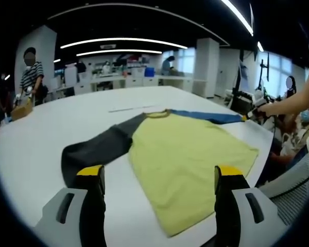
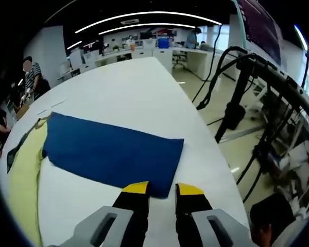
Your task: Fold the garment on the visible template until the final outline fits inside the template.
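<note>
**Operator:** Report the garment position.

**Inspector:** In the left gripper view, the garment [image 1: 185, 164] lies flat on the white bench [image 1: 31, 149]. Its body is yellow-green. The dark grey sleeve [image 1: 100, 146] extends toward the left of the view. The blue sleeve [image 1: 208, 116] extends toward the far right edge of the bench. The collar points away from the camera. One lower corner of the body reaches the bench edge at right.

**Operator:** Status of the left claw?

**Inspector:** The left claw [image 1: 162, 177] is released. Its yellow-tipped jaws stand wide apart, one over the grey sleeve end, the other over the yellow-green body. Contact with the fabric cannot be confirmed.

**Operator:** Status of the right claw?

**Inspector:** In the right gripper view, the right claw [image 2: 162, 191] has its jaws close together with a narrow gap between them. The tips sit at the near edge of the blue sleeve [image 2: 110, 152], at its cuff end. Whether fabric is pinched between the jaws cannot be determined.

**Operator:** Surroundings?

**Inspector:** A pale strip [image 1: 131, 108] lies on the bench beyond the collar. A person in a striped top [image 1: 32, 77] stands at the far left. Black cables and stands [image 2: 237, 98] occupy the floor beside the bench in the right gripper view.
</note>
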The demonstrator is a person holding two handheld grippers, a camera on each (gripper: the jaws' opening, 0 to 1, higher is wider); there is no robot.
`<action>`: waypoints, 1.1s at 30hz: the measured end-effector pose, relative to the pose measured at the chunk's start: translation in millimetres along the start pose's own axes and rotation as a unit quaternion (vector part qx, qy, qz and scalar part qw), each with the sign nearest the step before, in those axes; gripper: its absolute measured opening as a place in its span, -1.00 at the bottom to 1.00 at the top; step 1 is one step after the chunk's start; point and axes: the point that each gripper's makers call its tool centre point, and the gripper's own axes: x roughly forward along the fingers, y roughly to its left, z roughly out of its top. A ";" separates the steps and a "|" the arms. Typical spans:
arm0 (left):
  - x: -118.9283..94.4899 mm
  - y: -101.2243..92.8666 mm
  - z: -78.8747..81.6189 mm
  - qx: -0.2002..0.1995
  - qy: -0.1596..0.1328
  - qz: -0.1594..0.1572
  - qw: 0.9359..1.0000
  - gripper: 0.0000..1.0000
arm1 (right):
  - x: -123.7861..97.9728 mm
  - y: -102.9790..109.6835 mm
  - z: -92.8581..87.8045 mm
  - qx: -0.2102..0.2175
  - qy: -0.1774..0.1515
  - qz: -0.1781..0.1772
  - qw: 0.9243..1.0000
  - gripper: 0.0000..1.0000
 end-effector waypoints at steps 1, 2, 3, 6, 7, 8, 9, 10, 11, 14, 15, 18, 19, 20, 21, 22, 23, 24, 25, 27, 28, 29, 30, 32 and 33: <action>-0.5 0.0 -0.1 0.000 0.000 0.000 1.000 0.70 | 0.4 0.1 0.7 -0.001 0.000 0.001 1.000 -0.78; -0.9 0.1 -0.2 0.000 0.000 0.000 1.000 0.70 | 1.1 0.0 1.3 0.000 0.000 0.000 1.000 -0.79; -1.4 0.4 -0.3 0.000 0.001 0.000 1.000 0.70 | 1.5 -0.4 1.5 -0.001 0.000 -0.001 1.000 -0.80; -2.4 0.6 0.0 -0.001 0.000 -0.001 1.000 0.71 | 3.5 -2.8 2.9 -0.008 -0.002 -0.007 1.000 -0.87; -2.7 0.6 0.4 -0.001 -0.001 -0.001 1.000 0.71 | 3.8 -3.1 3.3 -0.010 -0.003 -0.007 1.000 -0.90; -2.8 0.5 0.6 -0.001 -0.002 -0.002 1.000 0.72 | 4.8 -3.3 4.3 -0.010 -0.003 -0.006 1.000 -0.91; -2.9 0.4 0.9 -0.001 -0.002 -0.003 1.000 0.72 | 5.3 -3.7 5.0 -0.010 -0.002 -0.006 1.000 -0.91; -2.9 0.3 1.3 -0.003 -0.004 -0.003 1.000 0.73 | 5.7 -4.5 6.0 -0.010 -0.001 -0.005 1.000 -0.92; -2.9 0.2 1.3 -0.004 -0.004 -0.004 1.000 0.73 | 6.5 -4.1 6.0 -0.011 0.000 -0.004 1.000 -0.93; -2.2 -0.7 0.7 -0.005 -0.006 -0.009 1.000 0.74 | 8.8 -5.2 7.4 -0.013 0.001 -0.001 1.000 -0.98; -2.1 -1.0 0.6 -0.005 -0.007 -0.010 1.000 0.75 | 9.3 -4.9 7.5 -0.010 0.001 0.001 1.000 -0.99; -1.2 -2.4 -0.5 -0.006 -0.006 -0.015 1.000 0.77 | 10.7 -5.7 8.8 0.002 -0.001 0.006 1.000 -1.00; -1.1 -2.6 -0.7 -0.006 -0.006 -0.015 1.000 0.79 | 11.0 -5.1 8.6 0.012 0.000 0.008 1.000 -1.00; -0.9 -3.0 -0.6 -0.007 -0.007 -0.016 1.000 0.79 | 11.4 -5.8 9.2 0.012 0.000 0.008 1.000 -1.00; -0.8 -3.2 -0.5 -0.007 -0.007 -0.017 1.000 0.79 | 11.3 -4.6 8.8 0.014 0.001 0.009 1.000 -1.00; -0.8 -3.4 -0.4 -0.007 -0.007 -0.018 1.000 0.80 | 11.2 -3.7 8.4 0.012 0.001 0.009 1.000 -1.00; -0.6 -3.8 -0.3 -0.007 -0.008 -0.019 1.000 0.80 | 11.1 -3.2 8.2 -0.014 0.002 0.008 1.000 -1.00; -0.5 -4.1 -0.4 -0.007 -0.008 -0.019 1.000 0.81 | 11.5 -2.7 8.4 -0.021 0.001 0.007 1.000 -1.00; -0.2 -4.7 -0.6 -0.007 -0.008 -0.020 1.000 0.82 | 10.7 -0.3 7.0 -0.019 0.001 0.006 1.000 -1.00; 0.2 -5.9 -0.8 -0.008 -0.007 -0.021 1.000 0.83 | 10.2 -0.1 6.8 -0.020 0.000 0.004 1.000 -1.00; 0.4 -6.3 -0.8 -0.008 -0.007 -0.021 1.000 0.84 | 9.7 0.1 7.0 -0.020 -0.001 0.003 1.000 -1.00; 0.7 -7.4 -0.5 -0.008 -0.008 -0.023 1.000 0.85 | 9.4 0.2 7.4 -0.019 -0.003 0.002 1.000 -1.00; 0.9 -8.0 -0.5 -0.009 -0.007 -0.023 1.000 0.85 | 9.4 -0.2 8.4 -0.018 -0.004 0.003 1.000 -1.00; 1.4 -9.6 -0.3 -0.008 -0.007 -0.024 1.000 0.86 | 7.7 0.8 9.2 -0.017 -0.009 0.003 1.000 -1.00; 1.4 -10.0 -0.3 -0.008 -0.007 -0.025 1.000 0.87 | 7.3 0.5 10.2 -0.016 -0.011 0.003 1.000 -1.00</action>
